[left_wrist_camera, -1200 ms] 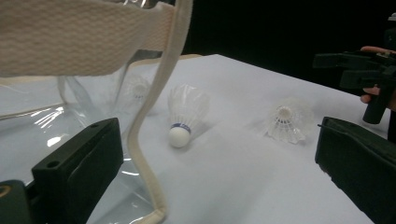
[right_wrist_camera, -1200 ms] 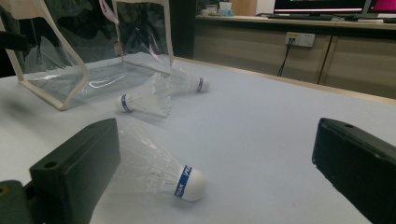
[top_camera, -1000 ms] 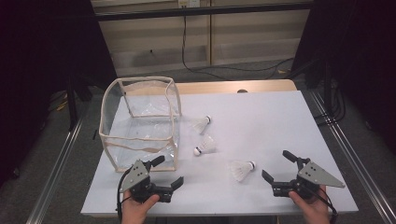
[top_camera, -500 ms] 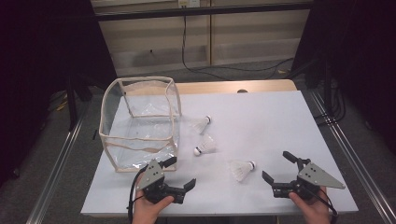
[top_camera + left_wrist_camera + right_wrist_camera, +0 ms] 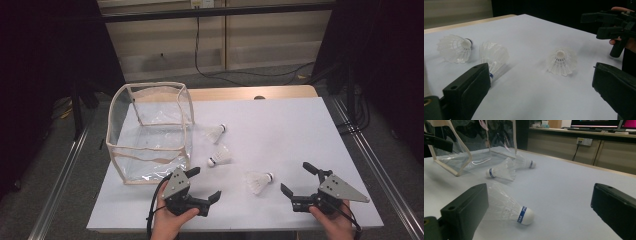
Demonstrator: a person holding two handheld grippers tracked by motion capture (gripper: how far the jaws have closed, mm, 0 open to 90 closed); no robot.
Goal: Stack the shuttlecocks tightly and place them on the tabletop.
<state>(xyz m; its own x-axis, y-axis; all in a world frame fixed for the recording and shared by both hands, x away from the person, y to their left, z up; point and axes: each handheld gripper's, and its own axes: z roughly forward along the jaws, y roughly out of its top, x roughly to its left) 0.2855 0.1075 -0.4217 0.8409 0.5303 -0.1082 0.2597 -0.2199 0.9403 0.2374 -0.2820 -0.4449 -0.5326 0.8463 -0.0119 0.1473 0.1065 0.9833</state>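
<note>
The table (image 5: 300, 130) is looking smooth and matt white, with a strip of pale wood (image 5: 235, 93) showing along its far edge. The box (image 5: 150, 132) is showing shiny see-through plastic walls with cloth-like cream edging. The shuttlecocks (image 5: 506, 207) are looking like thin white plastic mesh.

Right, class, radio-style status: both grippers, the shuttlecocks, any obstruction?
Left gripper open, holding nothing. Right gripper open, holding nothing. Three shuttlecocks lying loose on the table, beside the clear bin. Nothing in the way.
</note>
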